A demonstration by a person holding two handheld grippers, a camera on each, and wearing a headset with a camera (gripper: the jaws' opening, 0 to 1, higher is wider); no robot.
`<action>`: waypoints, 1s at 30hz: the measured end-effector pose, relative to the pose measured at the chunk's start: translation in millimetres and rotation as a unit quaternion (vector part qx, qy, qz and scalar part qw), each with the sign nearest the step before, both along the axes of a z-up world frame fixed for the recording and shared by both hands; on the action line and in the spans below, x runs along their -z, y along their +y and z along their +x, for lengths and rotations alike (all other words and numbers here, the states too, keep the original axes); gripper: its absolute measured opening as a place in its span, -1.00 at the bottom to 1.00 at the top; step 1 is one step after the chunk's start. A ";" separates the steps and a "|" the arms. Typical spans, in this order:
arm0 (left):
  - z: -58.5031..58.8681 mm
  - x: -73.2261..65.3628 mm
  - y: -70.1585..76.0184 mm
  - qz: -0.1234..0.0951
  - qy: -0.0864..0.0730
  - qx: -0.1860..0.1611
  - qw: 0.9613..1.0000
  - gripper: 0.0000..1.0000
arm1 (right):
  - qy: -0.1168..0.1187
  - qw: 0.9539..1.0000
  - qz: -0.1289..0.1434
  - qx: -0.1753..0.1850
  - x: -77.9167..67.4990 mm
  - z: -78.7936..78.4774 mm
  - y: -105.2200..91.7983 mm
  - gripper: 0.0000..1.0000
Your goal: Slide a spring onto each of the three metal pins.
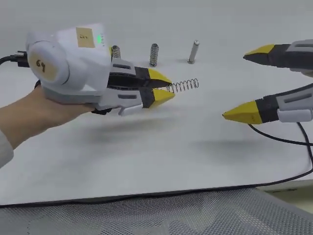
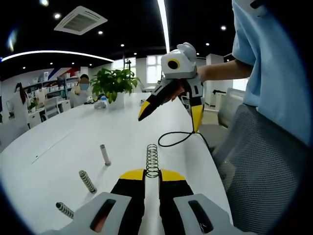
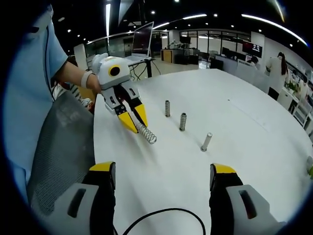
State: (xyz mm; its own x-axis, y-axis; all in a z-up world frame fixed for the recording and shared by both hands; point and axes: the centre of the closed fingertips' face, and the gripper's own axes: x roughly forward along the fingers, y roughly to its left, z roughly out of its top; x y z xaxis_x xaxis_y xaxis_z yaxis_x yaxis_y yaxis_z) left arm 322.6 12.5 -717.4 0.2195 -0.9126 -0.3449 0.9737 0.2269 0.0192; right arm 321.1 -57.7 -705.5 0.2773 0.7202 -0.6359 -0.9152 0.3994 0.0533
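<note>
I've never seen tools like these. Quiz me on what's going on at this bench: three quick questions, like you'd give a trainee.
1. True or false: the left gripper is shut on a loose spring.
2. How many of the pins standing on the table already wear a spring? A) one B) two C) three
3. Fill in: the right gripper has its fingers ___ and holds nothing.

Key:
1. True.
2. B. In the head view, the left pin and the middle pin are sprung, and the right pin is bare.
3. Open.
</note>
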 end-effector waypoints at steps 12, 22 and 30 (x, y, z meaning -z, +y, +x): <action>-12.5 -1.1 8.6 0.001 0.002 -0.003 1.000 -0.96 | 0.003 0.999 0.016 -0.052 -6.7 -4.1 24.2 0.30; -22.0 -5.8 6.2 -0.008 0.002 0.001 1.000 -0.96 | 0.025 0.992 0.007 -0.120 2.2 -15.8 39.5 -0.38; -23.9 -5.3 7.2 -0.008 0.003 0.000 1.000 -0.96 | 0.023 0.989 0.003 -0.146 3.7 -16.5 48.2 -0.49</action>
